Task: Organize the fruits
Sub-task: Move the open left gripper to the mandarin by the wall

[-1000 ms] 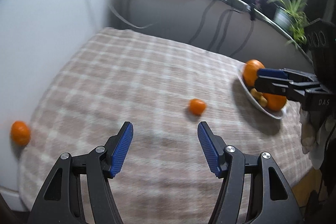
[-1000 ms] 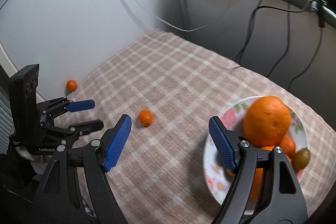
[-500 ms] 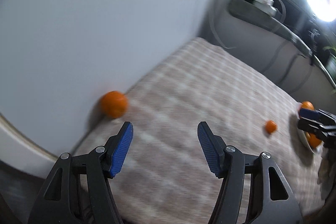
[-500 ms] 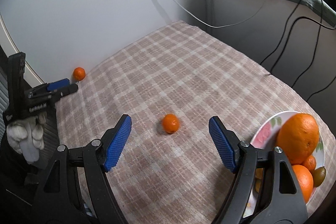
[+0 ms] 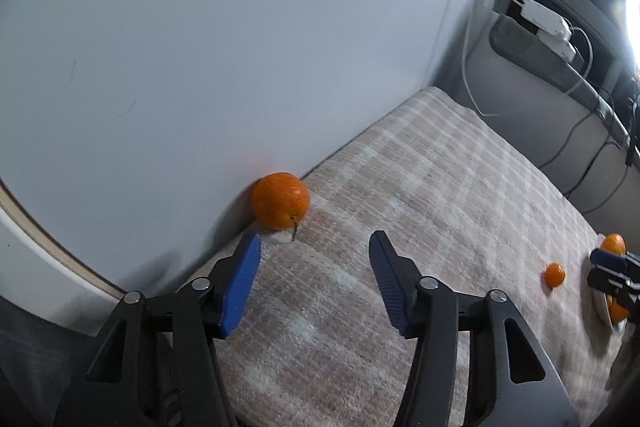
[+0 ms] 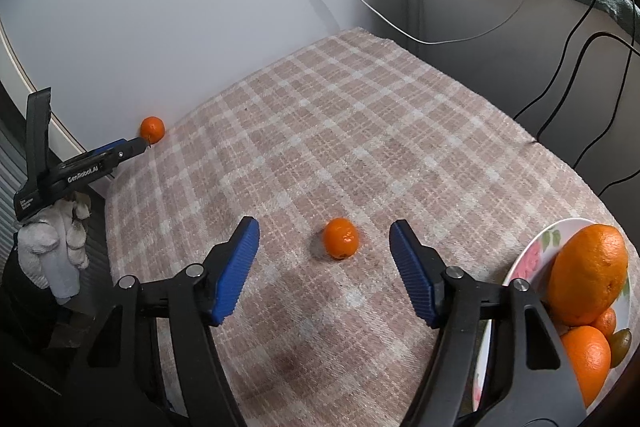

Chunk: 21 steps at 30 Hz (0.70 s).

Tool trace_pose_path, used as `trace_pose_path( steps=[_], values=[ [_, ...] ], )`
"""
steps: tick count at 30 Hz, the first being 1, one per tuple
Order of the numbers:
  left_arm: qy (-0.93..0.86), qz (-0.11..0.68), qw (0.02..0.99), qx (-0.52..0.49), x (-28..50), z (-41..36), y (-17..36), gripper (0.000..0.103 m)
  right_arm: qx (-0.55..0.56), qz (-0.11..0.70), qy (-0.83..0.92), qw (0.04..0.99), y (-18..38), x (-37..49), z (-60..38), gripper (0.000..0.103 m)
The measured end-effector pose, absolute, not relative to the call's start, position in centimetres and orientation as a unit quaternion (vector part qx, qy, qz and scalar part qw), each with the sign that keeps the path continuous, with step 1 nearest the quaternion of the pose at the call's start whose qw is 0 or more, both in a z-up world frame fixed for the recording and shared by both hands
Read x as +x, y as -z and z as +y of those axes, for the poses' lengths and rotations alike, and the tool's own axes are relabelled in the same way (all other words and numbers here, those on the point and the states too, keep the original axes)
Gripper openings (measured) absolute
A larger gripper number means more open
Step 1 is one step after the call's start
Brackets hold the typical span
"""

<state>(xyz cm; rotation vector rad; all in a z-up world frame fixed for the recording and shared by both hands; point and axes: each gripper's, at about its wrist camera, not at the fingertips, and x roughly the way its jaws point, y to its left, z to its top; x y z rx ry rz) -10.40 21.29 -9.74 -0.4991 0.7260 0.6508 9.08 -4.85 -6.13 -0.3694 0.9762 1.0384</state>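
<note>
Left claw (image 5: 314,259): closing, empty — bring it forward round the wall-side mandarin (image 5: 281,200).
Right claw (image 6: 324,255): closing, pads clear — lower onto the middle mandarin (image 6: 340,238).

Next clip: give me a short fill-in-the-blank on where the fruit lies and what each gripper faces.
1. The small orange tangerine with a stem lies against the white ____.
2. The other small orange tangerine lies on the ____ tablecloth.
3. The large orange sits on the ____ plate.
4. Nothing lies between the pads of the left gripper or the right gripper; their jaws are ____.

Missing words: wall; checked; floral; closing
</note>
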Motion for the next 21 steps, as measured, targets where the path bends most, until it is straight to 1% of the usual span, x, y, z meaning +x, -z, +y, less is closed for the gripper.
trace_pose_path(
  steps=[3,4,6,7,8,18,20,21],
  values=[
    [-0.318,0.338,0.85,-0.251,-10.4,21.8,10.0,0.051,-0.175,0.446,-0.476,0.737,6.4,9.0,-4.5,0.061],
    [-0.32,0.337,0.849,-0.252,-10.3,21.9,10.1,0.048,-0.177,0.446,-0.477,0.737,6.4,9.0,-4.3,0.06],
    [-0.324,0.336,0.847,-0.254,-10.0,22.0,10.3,0.046,-0.18,0.446,-0.479,0.734,6.6,9.0,-4.0,0.06],
    [-0.325,0.336,0.847,-0.255,-9.9,22.0,10.3,0.043,-0.182,0.446,-0.479,0.734,6.7,9.0,-3.9,0.059],
    [-0.325,0.337,0.846,-0.256,-9.7,22.0,10.5,0.042,-0.184,0.446,-0.479,0.733,6.8,9.0,-3.9,0.059],
    [-0.352,0.334,0.834,-0.262,-8.8,22.2,11.0,0.041,-0.205,0.442,-0.478,0.731,7.4,9.3,-3.3,0.058],
    [-0.358,0.331,0.832,-0.264,-8.8,22.3,11.1,0.041,-0.207,0.443,-0.482,0.727,7.6,9.3,-3.2,0.058],
    [-0.362,0.331,0.831,-0.263,-8.7,22.3,11.1,0.041,-0.209,0.443,-0.483,0.726,7.8,9.4,-3.1,0.055]
  ],
)
